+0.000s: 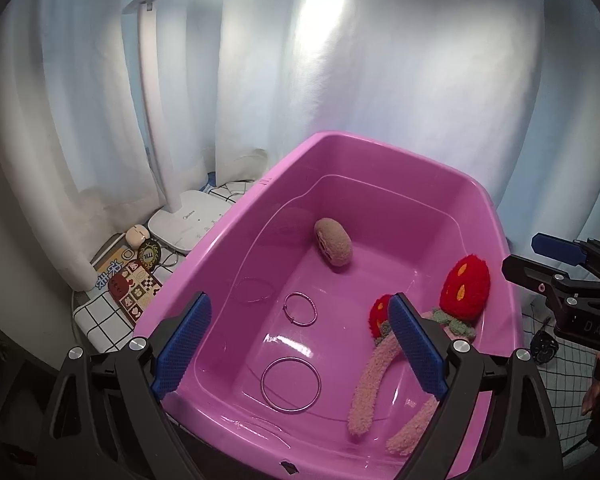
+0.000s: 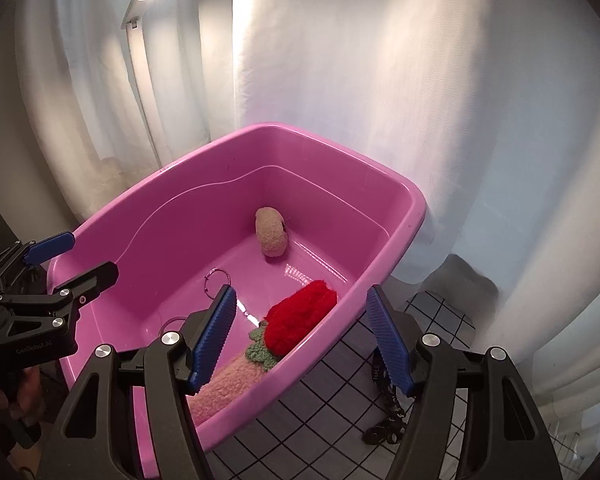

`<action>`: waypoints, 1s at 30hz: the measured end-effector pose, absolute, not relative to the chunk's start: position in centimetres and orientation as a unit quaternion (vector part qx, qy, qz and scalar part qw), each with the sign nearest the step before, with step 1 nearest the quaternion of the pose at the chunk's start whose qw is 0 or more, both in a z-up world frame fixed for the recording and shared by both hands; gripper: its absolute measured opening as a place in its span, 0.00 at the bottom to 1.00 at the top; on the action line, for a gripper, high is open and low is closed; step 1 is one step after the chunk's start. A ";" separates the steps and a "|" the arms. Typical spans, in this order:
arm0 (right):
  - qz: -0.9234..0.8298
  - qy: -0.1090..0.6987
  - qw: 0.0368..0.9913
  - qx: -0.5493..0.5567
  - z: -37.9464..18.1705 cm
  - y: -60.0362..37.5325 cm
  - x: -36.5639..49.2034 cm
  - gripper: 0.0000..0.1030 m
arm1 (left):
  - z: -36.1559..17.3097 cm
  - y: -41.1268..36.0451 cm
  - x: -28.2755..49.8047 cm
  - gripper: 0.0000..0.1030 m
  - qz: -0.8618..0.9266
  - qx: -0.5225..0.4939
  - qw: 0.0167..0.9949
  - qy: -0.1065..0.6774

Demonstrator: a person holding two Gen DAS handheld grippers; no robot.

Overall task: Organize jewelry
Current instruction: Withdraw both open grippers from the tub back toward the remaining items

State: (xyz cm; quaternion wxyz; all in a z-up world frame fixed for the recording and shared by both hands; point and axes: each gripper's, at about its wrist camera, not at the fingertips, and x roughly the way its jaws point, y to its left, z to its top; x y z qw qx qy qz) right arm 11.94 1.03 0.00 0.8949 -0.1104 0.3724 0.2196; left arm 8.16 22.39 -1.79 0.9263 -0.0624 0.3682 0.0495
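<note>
Fingers on both grippers stand apart with nothing between them. On the left gripper (image 1: pixel 300 350) the pads straddle the near-left rim of the tub (image 1: pixel 236 224); on the right gripper (image 2: pixel 302 342) one blue finger (image 2: pixel 214 340) hangs over the tub's inside and the other over the checked cloth (image 2: pixel 340 392) outside its right wall.

Every piece in plain view lies on the tub floor. Nearest the left gripper is the large ring (image 1: pixel 291 384), lying flat. It looks like thin, stiff wire, light and slick, so I judge it will skate on the glossy plastic; pinching across the wire at one side, or tipping it against a wall first, seems the surest hold. Beside it to the right is the fuzzy headband (image 1: pixel 374 380), a pink arc, soft and light, carrying two red plush strawberries (image 1: pixel 464 286) with green leaves. It should squash under the pads and not slip; the band's middle is the natural place to grip, since a strawberry would probably just deform. Farther in is the small ring (image 1: pixel 301 309), flat, with a little clasp, to be handled like its larger fellow. Farthest, near the back wall, sits a tan scrunchie (image 1: pixel 334 242), soft and easy to pinch anywhere.

A dark chain (image 2: pixel 386 420) lies on the cloth outside the tub, by the right gripper; it looks limp and would bunch when lifted.
</note>
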 end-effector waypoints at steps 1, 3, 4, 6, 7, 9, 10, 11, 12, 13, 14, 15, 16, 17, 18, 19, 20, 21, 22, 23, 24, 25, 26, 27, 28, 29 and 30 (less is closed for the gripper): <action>0.218 0.367 0.898 -0.105 0.4 0.1 11.3 0.63 | -1.4 22.0 7.8 0.86 0.046 -0.062 0.928 0.364; 0.212 0.357 0.905 -0.093 1.0 -2.0 9.9 0.63 | -0.6 21.2 7.1 0.86 0.038 -0.061 0.932 0.355; 0.206 0.353 0.908 -0.088 1.3 -3.2 9.2 0.63 | -0.2 20.7 6.6 0.86 0.032 -0.060 0.935 0.349; 0.191 0.348 0.915 -0.075 1.6 -5.8 7.7 0.63 | 0.7 19.6 5.8 0.86 0.020 -0.058 0.939 0.339; 0.182 0.347 0.918 -0.068 1.5 -7.3 6.9 0.63 | 1.0 18.9 5.4 0.86 0.013 -0.057 0.941 0.334; 0.158 0.347 0.923 -0.056 1.3 -10.3 5.4 0.63 | 1.6 17.5 4.6 0.86 -0.001 -0.056 0.943 0.327; 0.144 0.347 0.925 -0.052 1.0 -11.6 4.7 0.63 | 1.8 16.8 4.2 0.86 -0.011 -0.057 0.944 0.324; 0.131 0.349 0.927 -0.046 0.7 -13.1 3.9 0.63 | 2.0 16.0 3.8 0.86 -0.020 -0.057 0.945 0.321; 0.118 0.351 0.928 -0.040 0.4 -14.4 3.2 0.63 | 2.1 15.1 3.4 0.86 -0.030 -0.056 0.946 0.318; 0.106 0.355 0.928 -0.033 0.0 -15.8 2.4 0.63 | 2.1 14.2 3.1 0.86 -0.040 -0.055 0.946 0.316; 0.093 0.358 0.929 -0.027 -0.5 -17.0 1.7 0.63 | 2.1 13.2 2.7 0.86 -0.050 -0.054 0.946 0.316; 0.081 0.361 0.929 -0.021 -0.9 -18.2 0.9 0.63 | 2.0 12.3 2.4 0.86 -0.061 -0.053 0.945 0.316; 0.070 0.365 0.928 -0.014 -1.4 -19.5 0.2 0.63 | 1.8 11.3 2.0 0.86 -0.072 -0.051 0.944 0.316; 0.061 0.369 0.927 -0.009 -1.9 -20.6 -0.4 0.63 | 1.6 10.3 1.6 0.86 -0.083 -0.049 0.943 0.318; 0.052 0.374 0.926 -0.004 -2.5 -21.7 -0.9 0.63 | 1.2 9.3 1.3 0.86 -0.094 -0.046 0.942 0.319; 0.042 0.378 0.925 -0.002 -3.1 -22.6 -1.3 0.63 | 0.9 8.3 1.0 0.86 -0.103 -0.044 0.940 0.322; 0.035 0.383 0.923 0.000 -3.6 -23.4 -1.7 0.63 | 0.4 7.4 0.7 0.86 -0.111 -0.041 0.938 0.327; 0.029 0.388 0.921 0.002 -4.2 -24.3 -1.9 0.63 | -0.2 6.5 0.4 0.86 -0.118 -0.038 0.934 0.334; 0.026 0.391 0.920 0.004 -4.9 -25.1 -2.3 0.63 | -0.9 5.6 0.2 0.86 -0.125 -0.036 0.931 0.341; 0.022 0.394 0.919 0.006 -5.5 -25.7 -2.5 0.63 | -1.6 4.8 0.0 0.86 -0.131 -0.034 0.927 0.349; 0.020 0.397 0.918 0.008 -6.2 -26.3 -2.7 0.63 | -2.4 3.9 -0.3 0.86 -0.135 -0.030 0.923 0.358; 0.020 0.401 0.916 0.011 -7.0 -26.9 -2.8 0.63 | -3.2 3.0 -0.5 0.86 -0.139 -0.026 0.919 0.367; 0.021 0.404 0.914 0.013 -7.7 -27.5 -3.1 0.63 | -4.0 2.2 -0.8 0.86 -0.141 -0.021 0.916 0.375; 0.023 0.407 0.913 0.015 -8.4 -28.0 -3.2 0.63 | -4.9 1.4 -1.0 0.86 -0.141 -0.015 0.913 0.382; 0.026 0.409 0.912 0.016 -9.2 -28.4 -3.2 0.63 | -5.7 0.7 -1.3 0.86 -0.144 -0.010 0.911 0.387; 0.028 0.412 0.911 0.017 -9.9 -28.8 -3.0 0.63 | -6.6 -0.1 -1.6 0.86 -0.145 -0.004 0.908 0.393; 0.031 0.416 0.909 0.017 -10.6 -29.1 -2.9 0.63 | -7.4 -0.8 -1.9 0.86 -0.147 0.002 0.905 0.399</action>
